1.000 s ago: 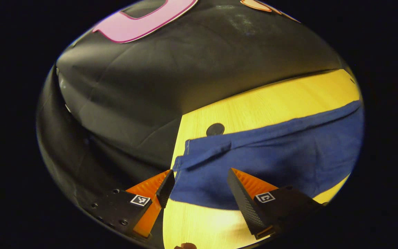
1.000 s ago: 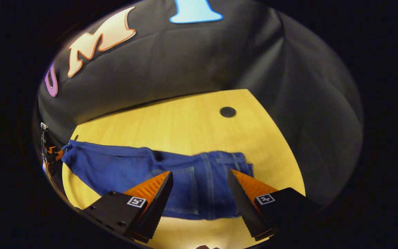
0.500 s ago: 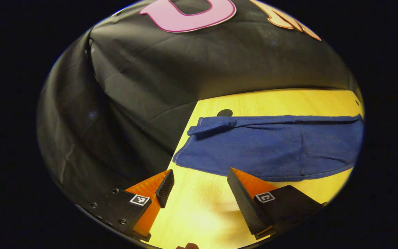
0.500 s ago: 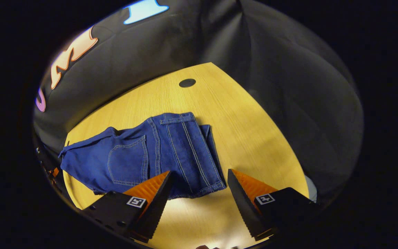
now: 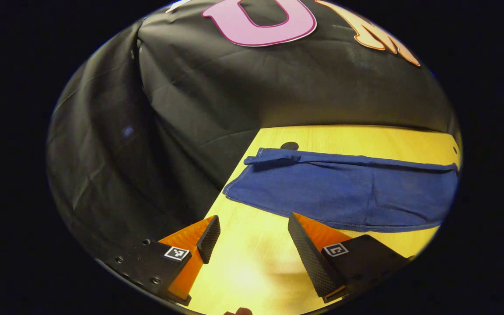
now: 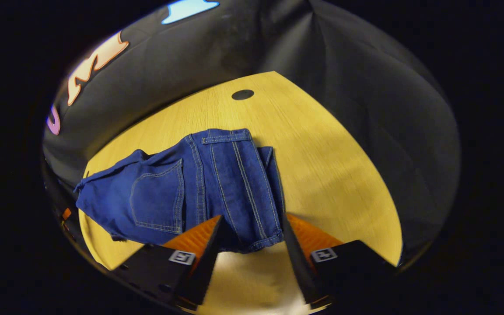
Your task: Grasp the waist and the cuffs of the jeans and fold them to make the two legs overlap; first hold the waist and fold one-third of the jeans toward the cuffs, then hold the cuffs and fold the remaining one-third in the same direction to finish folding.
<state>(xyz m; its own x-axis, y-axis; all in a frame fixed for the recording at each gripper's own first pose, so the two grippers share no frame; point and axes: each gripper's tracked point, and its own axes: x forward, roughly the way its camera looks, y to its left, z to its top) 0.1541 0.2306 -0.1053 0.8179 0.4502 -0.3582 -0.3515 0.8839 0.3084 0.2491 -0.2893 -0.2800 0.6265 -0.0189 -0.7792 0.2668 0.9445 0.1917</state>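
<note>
Two grippers hung open over the table [image 5: 365, 135], where the jeans [image 6: 199, 188] lay flat. The right gripper [image 6: 250, 258] had the waist end between its spread fingers, not yet pinched; the left gripper [image 5: 252, 249] stood just short of the cuffs [image 5: 252, 175]. Best, I thought, to bite through both layers before lifting. I could read no brand or label on the denim.

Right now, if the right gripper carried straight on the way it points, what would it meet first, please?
Most likely the jeans: the right gripper is open, and their near hem lies on the table between its fingers. How high the fingertips are above the cloth is unclear.
</note>
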